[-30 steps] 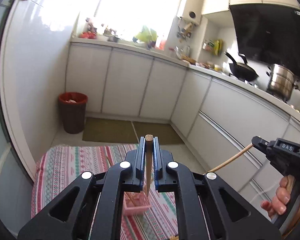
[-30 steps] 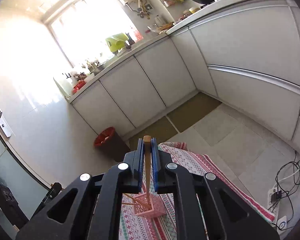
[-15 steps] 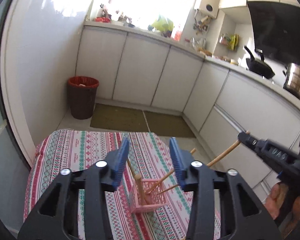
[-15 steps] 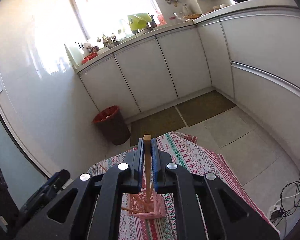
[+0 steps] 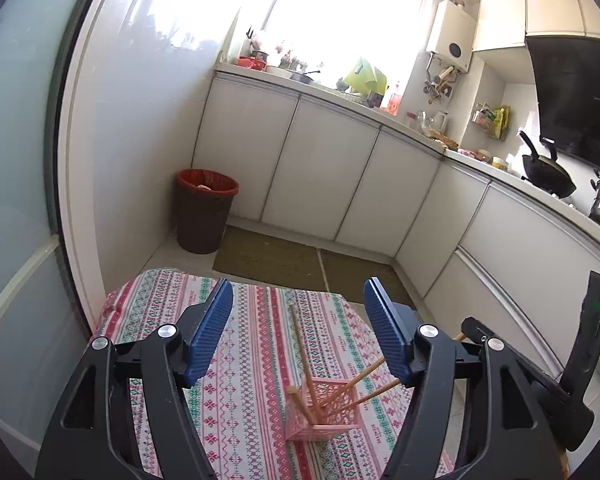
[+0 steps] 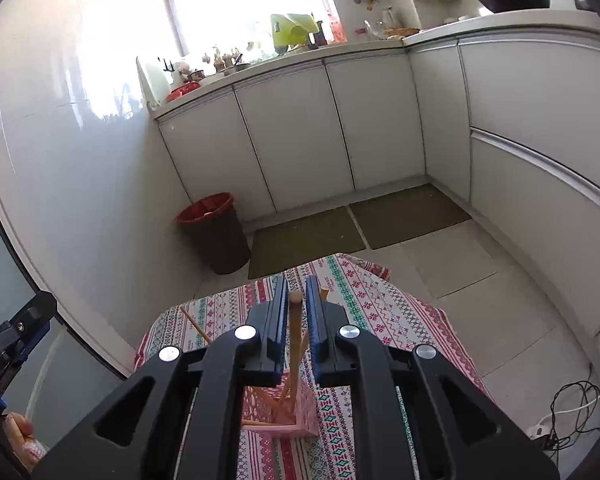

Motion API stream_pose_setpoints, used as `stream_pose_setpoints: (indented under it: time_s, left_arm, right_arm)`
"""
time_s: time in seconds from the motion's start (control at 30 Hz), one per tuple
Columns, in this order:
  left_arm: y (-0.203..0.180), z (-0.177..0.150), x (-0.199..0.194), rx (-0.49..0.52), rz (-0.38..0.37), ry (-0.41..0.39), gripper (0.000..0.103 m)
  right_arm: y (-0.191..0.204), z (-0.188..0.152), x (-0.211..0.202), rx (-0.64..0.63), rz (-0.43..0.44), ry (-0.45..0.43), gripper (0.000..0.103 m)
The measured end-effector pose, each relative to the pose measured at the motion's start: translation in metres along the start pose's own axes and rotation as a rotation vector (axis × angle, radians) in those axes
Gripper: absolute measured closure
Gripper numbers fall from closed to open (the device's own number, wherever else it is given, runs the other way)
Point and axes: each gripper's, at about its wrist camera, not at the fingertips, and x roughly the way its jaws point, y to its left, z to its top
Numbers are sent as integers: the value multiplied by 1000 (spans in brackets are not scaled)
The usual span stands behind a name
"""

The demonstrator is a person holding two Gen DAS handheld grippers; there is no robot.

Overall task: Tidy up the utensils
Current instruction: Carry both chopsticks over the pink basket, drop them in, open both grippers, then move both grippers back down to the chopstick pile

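A pink lattice utensil basket (image 5: 327, 414) stands on a small table with a patterned cloth (image 5: 244, 360). Several wooden chopsticks (image 5: 300, 356) lean in it at different angles. My left gripper (image 5: 298, 334) is open and empty, above and behind the basket. My right gripper (image 6: 296, 320) is almost shut, with one wooden chopstick (image 6: 295, 336) upright between its blue pads; the chopstick's lower end reaches into the basket (image 6: 284, 408). The right gripper's body shows at the right edge of the left wrist view (image 5: 476, 330).
A dark bin with a red liner (image 5: 204, 210) stands on the floor by the white cabinets (image 5: 320, 168). Two floor mats (image 5: 268, 256) lie past the table. A wok (image 5: 546, 170) and a pot sit on the counter. Cables (image 6: 568, 404) lie on the floor at right.
My left gripper opened and let go of its chopstick, which now leans in the basket. The right gripper came down over the basket with its chopstick.
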Motion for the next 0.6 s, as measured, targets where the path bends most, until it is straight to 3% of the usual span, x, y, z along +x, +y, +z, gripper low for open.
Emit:
stream_pose_setpoints:
  time_s: [0.03, 0.1, 0.17, 0.37, 0.6]
  left_arm:
    - [0, 0, 0, 5, 6, 1, 35]
    - [-1, -1, -2, 12, 9, 1, 28]
    - [-1, -2, -4, 26, 20, -2, 26]
    - [-6, -7, -3, 52, 59, 15, 11]
    - [-10, -19, 0, 90, 92, 68, 7]
  right_arm:
    - [1, -1, 0, -6, -7, -1, 88]
    - [0, -2, -2, -10, -14, -2, 64]
    - [-2, -2, -7, -6, -22, -21, 55]
    - [-2, -8, -25, -70, -85, -69, 33]
    - [-4, -21, -40, -165, -169, -108, 12]
